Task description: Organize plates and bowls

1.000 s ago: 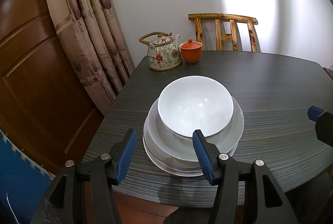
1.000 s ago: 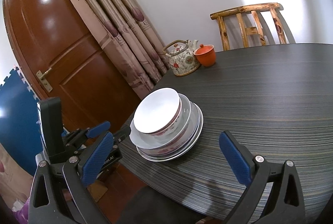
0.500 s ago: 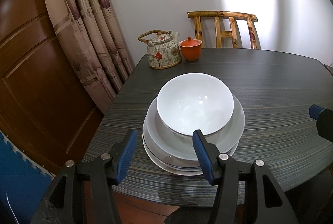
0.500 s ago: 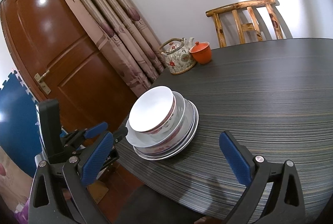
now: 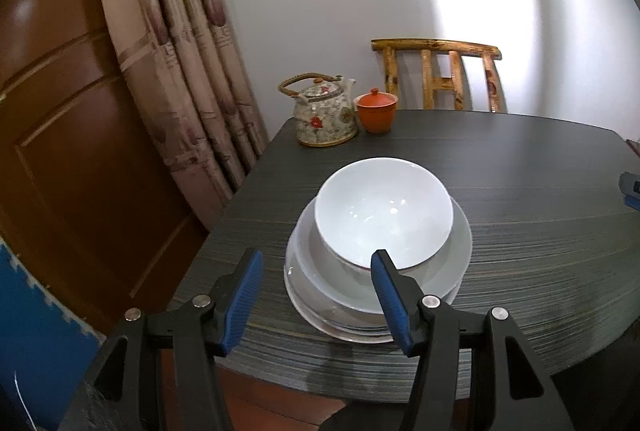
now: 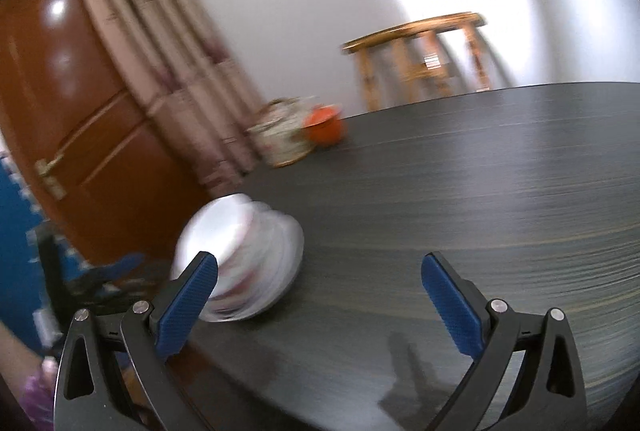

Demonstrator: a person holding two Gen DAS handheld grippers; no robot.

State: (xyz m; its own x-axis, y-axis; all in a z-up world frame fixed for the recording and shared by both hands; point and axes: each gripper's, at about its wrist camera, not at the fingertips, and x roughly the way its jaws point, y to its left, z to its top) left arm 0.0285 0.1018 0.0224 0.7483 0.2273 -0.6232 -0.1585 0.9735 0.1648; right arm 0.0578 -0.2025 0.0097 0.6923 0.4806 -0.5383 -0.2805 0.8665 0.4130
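resting on plates (image 5: 376, 295) at table's (image 5: 540, 231) near left edge, white bowl (image 5: 384, 211); left gripper (image 5: 316, 295) spread before it, empty; right gripper (image 6: 320, 303) spread, empty, view blurred.

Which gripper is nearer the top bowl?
Left. The left gripper hovers open at the bowl's near rim; the right gripper is open, off to the side.

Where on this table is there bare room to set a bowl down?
Bare: the dark table right of the dish stack, back to the chair; also the strip between stack and teapot. Crowded: the far-left corner, where teapot and orange cup stand, and the stack's near-left edge.
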